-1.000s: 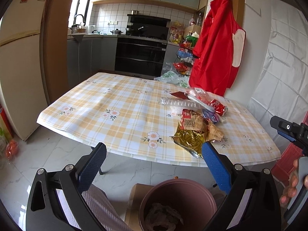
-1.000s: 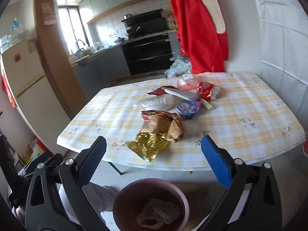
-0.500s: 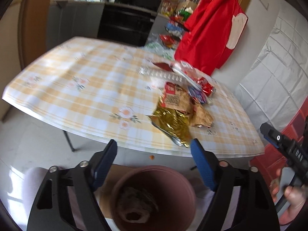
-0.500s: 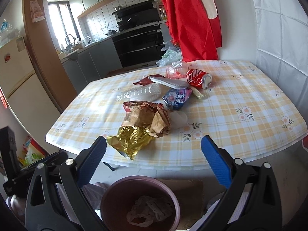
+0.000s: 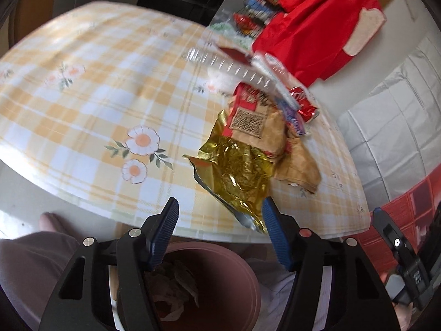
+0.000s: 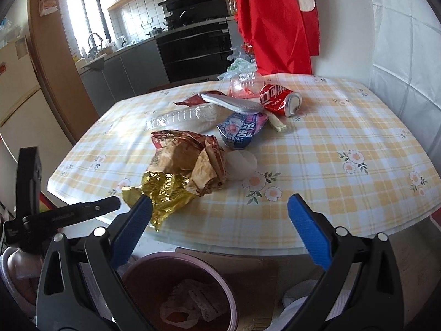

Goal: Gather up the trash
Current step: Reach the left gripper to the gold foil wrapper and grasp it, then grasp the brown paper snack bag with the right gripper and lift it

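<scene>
Right wrist: crumpled wrappers (image 6: 184,300) inside bin (image 6: 209,269)

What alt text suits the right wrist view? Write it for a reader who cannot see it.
The right hand-held gripper, open and empty, faces a checked table with a trash pile: gold foil wrapper at the near edge, crumpled brown bag, clear plastic tray, red soda can. A maroon bin holding trash sits below; the left hand-held gripper enters from the left.
</scene>
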Demonstrator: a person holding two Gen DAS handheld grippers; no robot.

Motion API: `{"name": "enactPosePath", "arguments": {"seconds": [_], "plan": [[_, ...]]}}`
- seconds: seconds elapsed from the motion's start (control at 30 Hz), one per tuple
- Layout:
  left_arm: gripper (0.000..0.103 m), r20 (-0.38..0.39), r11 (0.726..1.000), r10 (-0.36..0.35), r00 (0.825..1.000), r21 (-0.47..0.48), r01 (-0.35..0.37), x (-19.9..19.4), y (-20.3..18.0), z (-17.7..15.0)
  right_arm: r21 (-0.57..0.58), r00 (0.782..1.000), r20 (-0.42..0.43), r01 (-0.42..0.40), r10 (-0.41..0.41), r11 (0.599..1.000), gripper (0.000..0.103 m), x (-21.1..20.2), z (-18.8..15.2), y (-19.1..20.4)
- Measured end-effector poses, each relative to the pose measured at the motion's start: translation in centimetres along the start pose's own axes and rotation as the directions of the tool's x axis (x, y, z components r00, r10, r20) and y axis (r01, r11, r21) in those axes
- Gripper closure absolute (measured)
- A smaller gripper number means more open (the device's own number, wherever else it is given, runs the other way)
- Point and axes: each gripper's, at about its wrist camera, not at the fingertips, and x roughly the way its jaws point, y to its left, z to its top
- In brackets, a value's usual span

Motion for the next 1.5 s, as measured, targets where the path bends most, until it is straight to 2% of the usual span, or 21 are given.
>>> {"name": "enactPosePath", "arguments": {"seconds": [0.17, 0.27, 0.33, 0.43, 0.53, 0.6, 0.67, 0.77, 0.9, 1.03, 1.1, 1.13, 1.23, 1.27, 1.4, 1.5], "plan": [[0.042, -0.025, 0.999, -0.020, 0.999, -0.033, 0.020, 2.6, 0.4, 1.0, -0.039, 1.000, -0.025, 0.007, -0.008, 0.999, 0.007, 2.2, 0.4, 0.1], [0.049, -0.044, 0.998, -0.030, 0.999, -0.049, 0.028, 4.0, 0.6, 1.6, -0.067, 0.999, -0.040, 0.009, -0.011, 0.998, 0.007, 3.5, 1.0, 0.4], [0.064, -0.055, 0.998, -0.032, 0.998, -0.049, 0.029, 4.6, 0.8, 1.7, -0.088, 0.999, -0.045, 0.009, -0.013, 0.996, 0.007, 4.3, 1.4, 0.6], [0.079, -0.066, 0.999, -0.025, 0.998, -0.031, 0.023, 4.9, 1.1, 1.7, -0.146, 0.999, -0.047, -0.001, -0.006, 0.989, 0.007, 5.3, 2.4, 1.5], [0.084, -0.071, 0.999, -0.035, 0.997, -0.009, 0.034, 4.8, 1.0, 1.8, -0.284, 0.997, -0.080, -0.002, -0.021, 0.959, 0.006, 7.4, 3.4, 3.7], [0.087, -0.072, 0.999, -0.036, 0.997, 0.012, 0.037, 4.7, 0.8, 1.8, -0.424, 0.994, -0.081, 0.028, -0.069, 0.905, 0.006, 9.1, 3.5, 5.8], [0.088, -0.074, 0.999, -0.041, 0.996, 0.019, 0.043, 4.8, 0.8, 1.9, -0.488, 0.992, -0.102, 0.020, -0.080, 0.873, 0.006, 10.4, 3.7, 7.0], [0.088, -0.073, 0.998, -0.053, 0.996, 0.014, 0.054, 4.8, 1.2, 2.0, -0.531, 0.985, -0.150, -0.008, -0.085, 0.847, 0.007, 12.5, 4.1, 8.1], [0.091, -0.072, 0.998, -0.062, 0.995, 0.020, 0.064, 4.8, 1.3, 2.1, -0.601, 0.976, -0.167, 0.014, -0.143, 0.799, 0.007, 15.1, 4.3, 9.4], [0.092, -0.071, 0.997, -0.066, 0.995, 0.034, 0.069, 4.8, 1.3, 2.0, -0.612, 0.964, -0.194, 0.027, -0.183, 0.791, 0.008, 17.2, 4.6, 9.3], [0.092, -0.071, 0.997, -0.072, 0.995, 0.034, 0.074, 4.7, 1.4, 1.9, -0.598, 0.961, -0.208, 0.022, -0.182, 0.801, 0.019, 17.7, 4.6, 8.9], [0.093, -0.071, 0.997, -0.073, 0.995, 0.035, 0.075, 4.5, 1.4, 1.8, -0.583, 0.962, -0.206, 0.028, -0.181, 0.812, 0.020, 17.7, 4.7, 8.5], [0.096, -0.065, 0.996, -0.075, 0.995, 0.043, 0.078, 4.2, 1.5, 1.7, -0.521, 0.969, -0.211, 0.002, -0.131, 0.854, 0.029, 17.0, 5.3, 7.6], [0.097, -0.060, 0.996, -0.073, 0.996, 0.046, 0.076, 4.0, 1.4, 1.7, -0.493, 0.972, -0.207, -0.006, -0.111, 0.870, 0.036, 16.5, 5.6, 7.1], [0.100, -0.010, 0.995, -0.081, 0.997, 0.060, 0.082, 2.2, 1.4, 1.7, -0.310, 0.977, -0.210, -0.086, 0.020, 0.947, 0.039, 14.5, 6.8, 4.5], [0.100, 0.037, 0.994, -0.075, 0.997, 0.088, 0.072, 0.4, 1.1, 1.7, -0.245, 0.981, -0.183, -0.104, 0.059, 0.964, 0.039, 13.2, 7.0, 3.4]]}}
